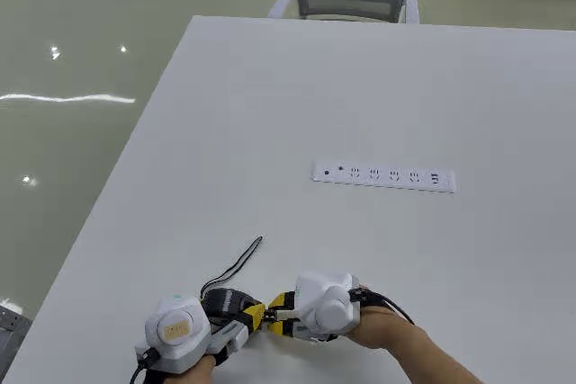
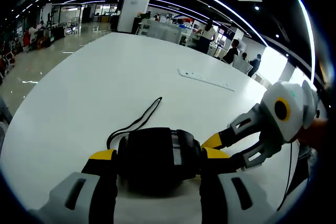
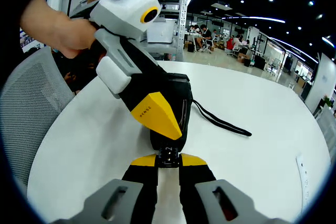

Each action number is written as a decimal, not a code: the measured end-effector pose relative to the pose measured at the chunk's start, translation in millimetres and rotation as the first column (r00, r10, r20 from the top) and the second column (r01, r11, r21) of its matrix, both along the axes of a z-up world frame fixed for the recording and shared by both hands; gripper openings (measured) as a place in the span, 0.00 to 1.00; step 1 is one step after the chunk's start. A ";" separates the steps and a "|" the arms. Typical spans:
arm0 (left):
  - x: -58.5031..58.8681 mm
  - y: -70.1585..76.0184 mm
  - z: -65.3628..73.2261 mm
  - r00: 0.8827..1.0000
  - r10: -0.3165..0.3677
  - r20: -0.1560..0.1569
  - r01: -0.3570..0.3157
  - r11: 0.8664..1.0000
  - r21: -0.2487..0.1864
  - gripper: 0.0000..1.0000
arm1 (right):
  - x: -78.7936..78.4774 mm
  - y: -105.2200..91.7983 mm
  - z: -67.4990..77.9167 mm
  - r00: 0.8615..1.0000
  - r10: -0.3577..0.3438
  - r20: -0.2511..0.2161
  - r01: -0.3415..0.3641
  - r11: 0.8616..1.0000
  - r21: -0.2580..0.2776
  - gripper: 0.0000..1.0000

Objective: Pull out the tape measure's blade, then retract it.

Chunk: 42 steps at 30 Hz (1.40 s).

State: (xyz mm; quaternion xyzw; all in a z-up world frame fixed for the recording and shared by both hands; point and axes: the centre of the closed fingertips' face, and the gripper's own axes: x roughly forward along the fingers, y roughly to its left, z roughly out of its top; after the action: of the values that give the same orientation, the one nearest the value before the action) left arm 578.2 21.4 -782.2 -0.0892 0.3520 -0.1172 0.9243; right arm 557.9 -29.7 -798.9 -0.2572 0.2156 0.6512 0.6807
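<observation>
— Logging biggest first: white counter (image 1: 270, 114). What's on it?
— Power strip (image 1: 384, 176), white, mid-counter, well apart from the work.
— Grippers?
— Both at the near edge, toward the left corner. Left gripper (image 2: 157, 157): fingers clamped on both sides of the tape measure (image 1: 227, 301), a black case resting on the counter. Right gripper (image 3: 169, 161): fingers pinched together on the blade tab (image 3: 169, 155), just at the case's mouth.
— Anything smaller?
— Black strap (image 1: 236, 265), trailing from the case along the counter toward the far edge.
</observation>
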 end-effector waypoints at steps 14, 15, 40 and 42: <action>0.3 1.4 1.0 1.000 -0.001 -0.001 0.001 1.000 0.006 0.61 | 0.8 7.2 -2.0 1.000 -0.020 -0.004 0.020 1.000 0.000 0.13; 0.3 1.6 0.8 1.000 -0.002 -0.001 0.002 1.000 0.007 0.61 | 0.8 7.4 -2.8 1.000 -0.022 -0.004 0.022 1.000 -0.001 0.13; 1.5 0.5 -5.5 0.999 0.036 -0.018 -0.036 0.999 0.015 0.64 | 3.2 8.7 -12.3 0.997 -0.070 -0.040 0.071 0.997 0.020 0.14; 1.8 0.0 -5.5 0.999 0.040 -0.020 -0.039 0.999 0.014 0.64 | 2.9 8.5 -11.4 0.997 -0.070 -0.034 0.071 0.997 0.020 0.15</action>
State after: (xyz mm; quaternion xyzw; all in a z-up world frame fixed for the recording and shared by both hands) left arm 580.0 21.4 -787.7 -0.0910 0.3604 -0.0956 0.9234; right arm 560.8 -21.2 -810.3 -0.2312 0.2290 0.6332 0.7022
